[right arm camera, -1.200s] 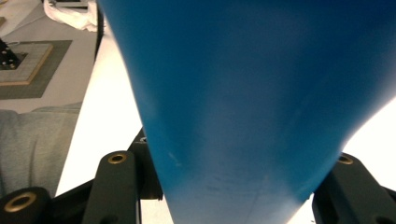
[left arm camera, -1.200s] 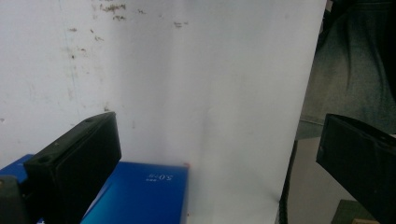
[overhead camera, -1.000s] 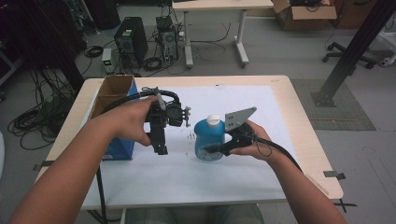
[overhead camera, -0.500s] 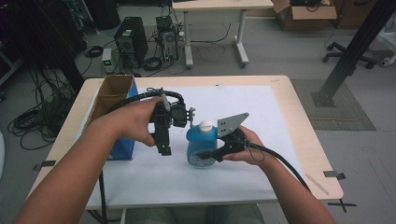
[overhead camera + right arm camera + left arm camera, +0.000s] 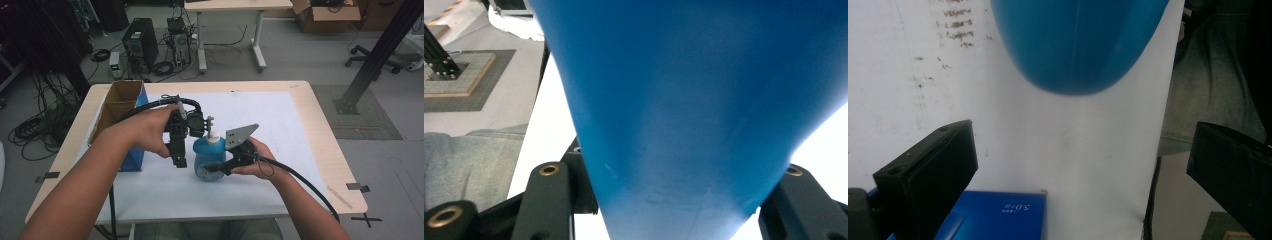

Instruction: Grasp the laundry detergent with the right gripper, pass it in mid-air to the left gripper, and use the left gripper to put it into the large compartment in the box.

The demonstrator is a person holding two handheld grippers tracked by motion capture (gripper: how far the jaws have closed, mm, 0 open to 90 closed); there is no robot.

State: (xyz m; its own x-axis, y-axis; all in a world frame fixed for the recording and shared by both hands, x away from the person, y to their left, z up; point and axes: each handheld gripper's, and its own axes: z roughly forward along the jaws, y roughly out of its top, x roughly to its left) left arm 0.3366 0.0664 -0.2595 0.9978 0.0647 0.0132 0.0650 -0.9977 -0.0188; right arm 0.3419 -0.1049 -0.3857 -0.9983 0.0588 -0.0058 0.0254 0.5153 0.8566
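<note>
Where the person's forearms come in from the near edge in the high view, the right hand [image 5: 252,162] carries the right gripper [image 5: 216,167] low at the near right of the blue bottle [image 5: 207,159], its jaws clenched on the bottle's body. In the right gripper view the bottle [image 5: 694,110] swells up between the two black jaws, pressed by both at its lower sides, and it blocks most of what lies beyond; a strip of white sheet [image 5: 551,115] and grey floor show at the left.

The bottle stands on the white sheet [image 5: 280,120] near the middle of the table [image 5: 325,130], with a white cap [image 5: 213,138] on top. Just left of it, the left hand [image 5: 150,132] holds the left gripper [image 5: 179,159] pointing down beside the bottle. In the left gripper view its jaws are released, spread wide apart with nothing between them, and the bottle's rounded blue body [image 5: 1078,45] hangs ahead of them, apart from both.

Left of the left gripper a blue box [image 5: 131,159] stands on the table; its top corner [image 5: 998,215] shows between the open jaws. Behind it sits an open cardboard box [image 5: 117,102].

Beyond the table, on the grey floor, stand a computer tower [image 5: 136,42] amid cables, the legs of another desk [image 5: 230,35], and a black post [image 5: 380,55] at the far right.
</note>
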